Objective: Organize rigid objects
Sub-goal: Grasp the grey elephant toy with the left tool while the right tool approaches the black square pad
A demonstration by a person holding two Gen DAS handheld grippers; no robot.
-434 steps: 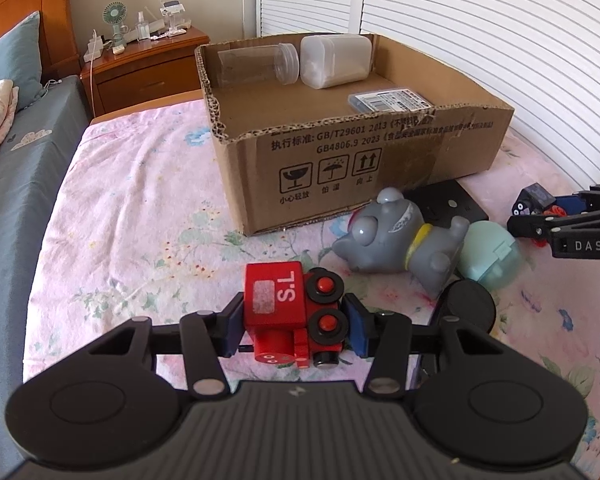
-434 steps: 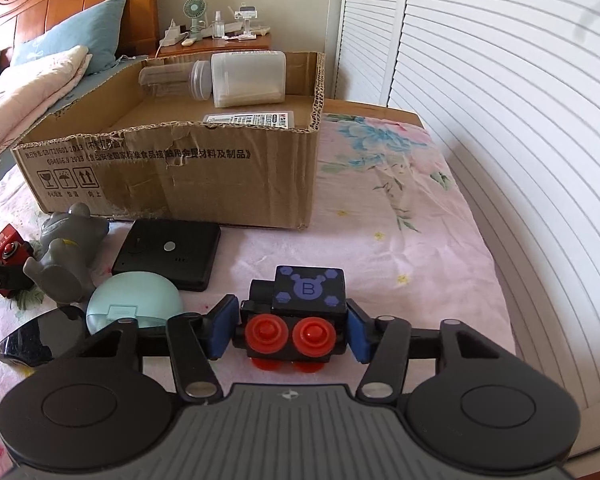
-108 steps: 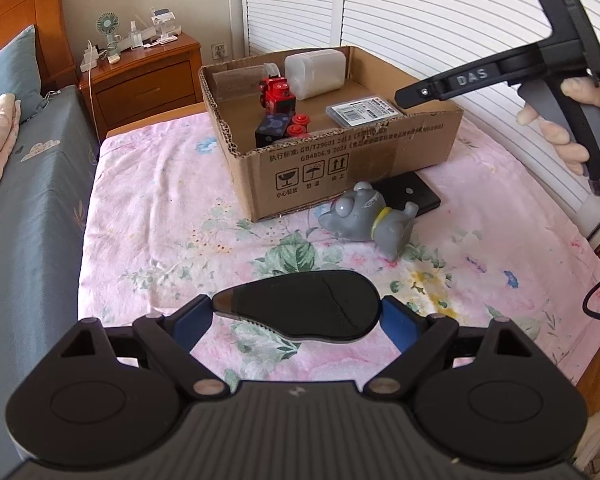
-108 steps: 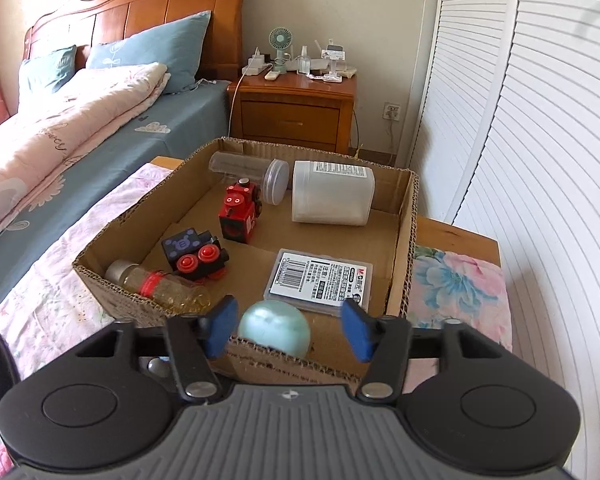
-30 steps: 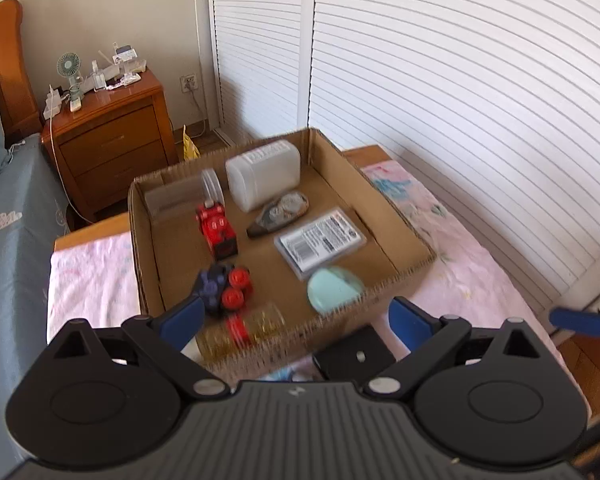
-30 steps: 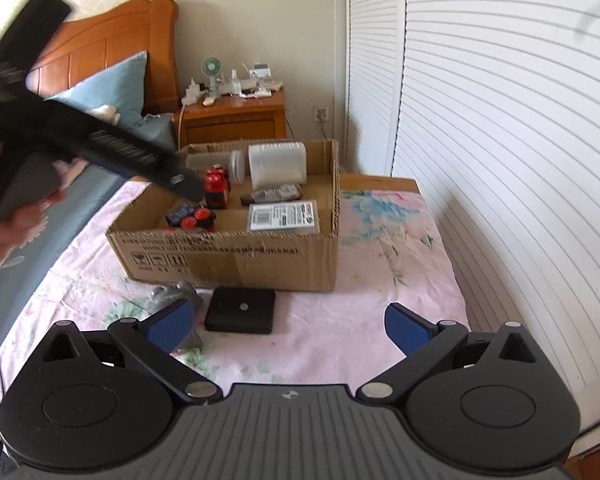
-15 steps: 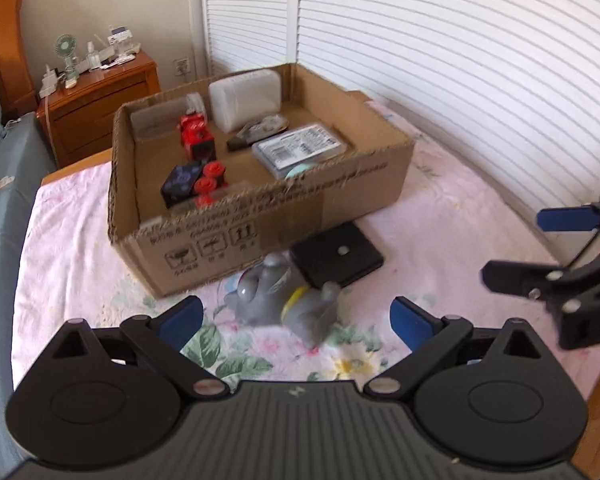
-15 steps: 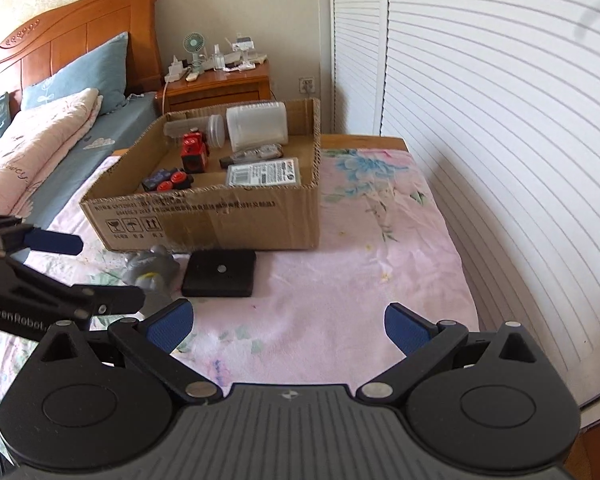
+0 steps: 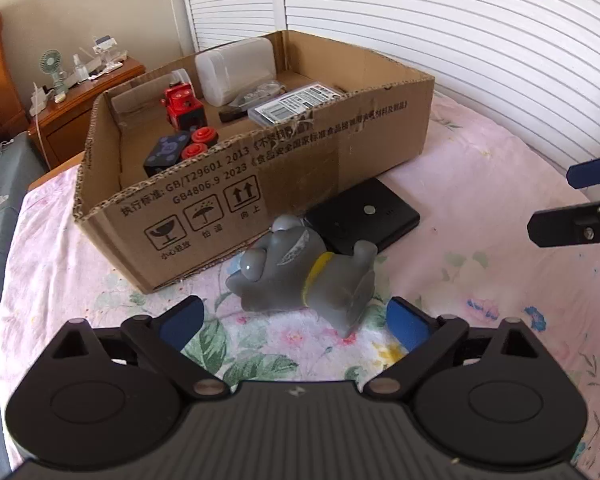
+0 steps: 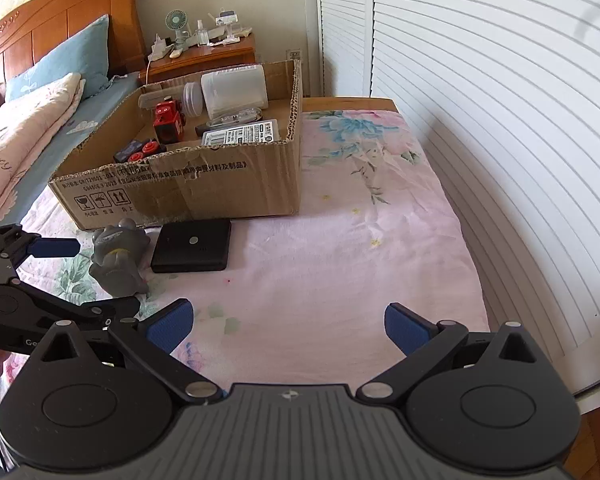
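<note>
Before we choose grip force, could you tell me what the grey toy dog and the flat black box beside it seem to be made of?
Grey toy dog: probably moulded vinyl or soft plastic; smooth, with a soft sheen and rounded seamless limbs. Flat black box: likely hard plastic, matte; crisp edges and a small round silver dot on top.

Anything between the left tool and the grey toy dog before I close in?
Nothing but floral bedsheet. In the left wrist view the left tool, jaws closing but still wide, sits just short of the grey toy dog.
</note>
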